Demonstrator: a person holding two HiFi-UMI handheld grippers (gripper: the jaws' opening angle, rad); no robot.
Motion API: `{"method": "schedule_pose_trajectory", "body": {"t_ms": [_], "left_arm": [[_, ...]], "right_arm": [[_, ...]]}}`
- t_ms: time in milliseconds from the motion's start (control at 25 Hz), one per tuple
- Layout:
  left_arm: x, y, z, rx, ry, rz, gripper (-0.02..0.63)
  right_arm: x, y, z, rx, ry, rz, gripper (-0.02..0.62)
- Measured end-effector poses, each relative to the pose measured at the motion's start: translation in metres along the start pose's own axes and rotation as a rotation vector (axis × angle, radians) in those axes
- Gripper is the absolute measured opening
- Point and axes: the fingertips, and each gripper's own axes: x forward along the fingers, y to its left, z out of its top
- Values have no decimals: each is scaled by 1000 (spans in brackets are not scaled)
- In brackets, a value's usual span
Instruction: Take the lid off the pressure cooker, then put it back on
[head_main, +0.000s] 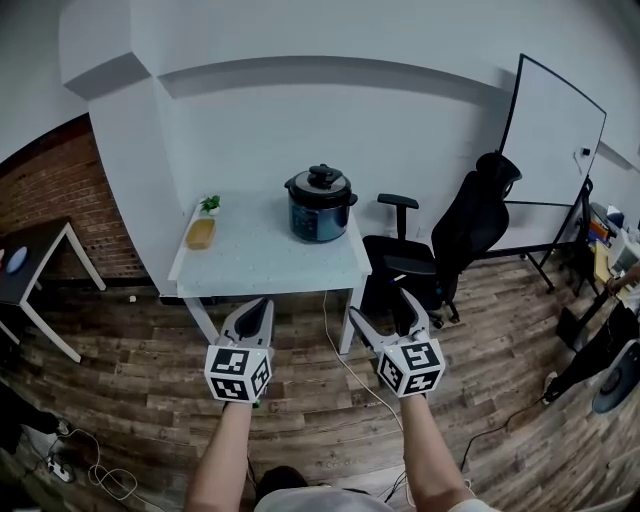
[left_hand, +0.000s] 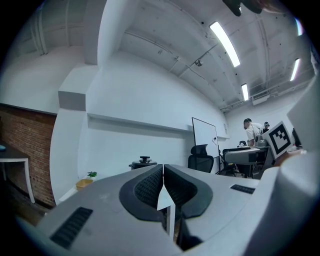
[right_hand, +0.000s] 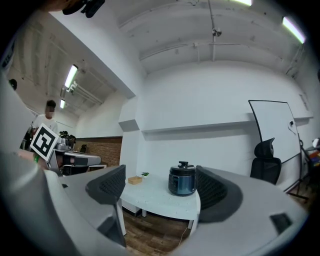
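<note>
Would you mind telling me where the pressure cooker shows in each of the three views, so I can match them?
Head view: the pressure cooker is upper centre, at the far right of the white table.
Left gripper view: small, just left of centre, only its top showing.
Right gripper view: near centre, slightly below the middle.
Shared landmark: the whiteboard, right of the cooker in all three.

The dark pressure cooker (head_main: 320, 205) stands upright on the table (head_main: 260, 260), lid (head_main: 322, 180) on.

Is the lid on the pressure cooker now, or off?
On. The lid sits level atop the pressure cooker, covering its whole top.
</note>
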Motion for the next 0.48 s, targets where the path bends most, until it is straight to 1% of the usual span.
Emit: {"method": "schedule_pose_trajectory", "body": {"t_ms": [200,480], "left_arm": [[26,-1,-9,-4,12,14,18],[74,7,-28,-3,30,-12,18]], "right_arm": [[15,-17,-7,1,5,20,420],[54,-44,-23,0,13,16,402]]}}
